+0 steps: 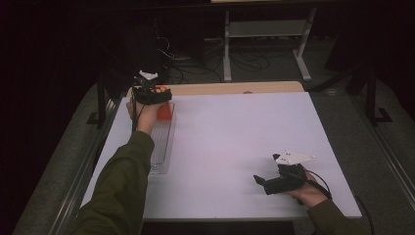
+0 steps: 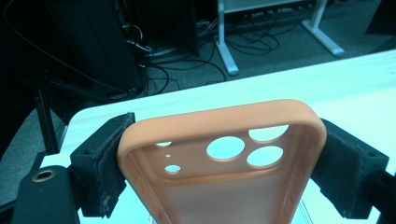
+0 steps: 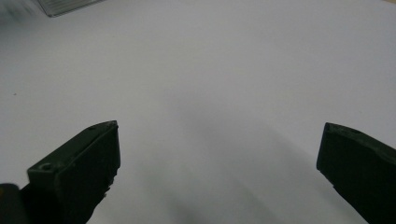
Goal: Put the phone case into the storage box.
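Left gripper (image 1: 159, 98) grips an orange phone case (image 2: 219, 158) by its two long sides, pads pressed against both edges, at the table's (image 1: 235, 142) far left corner above a clear tray (image 1: 164, 147). Right gripper (image 1: 262, 182) rests near the front right, jaws wide, nothing between them.

Both arms wear olive-green long sleeves (image 1: 122, 186). The left gripper (image 2: 219, 158) and right gripper (image 3: 217, 163) are black, each topped by a pale three-cornered plate (image 1: 292, 157) (dotted with small dark marks) and trailing a thin black cable (image 1: 320, 180); the fingers (image 2: 100, 170) carry rough dark padding and a brass-ringed hole.
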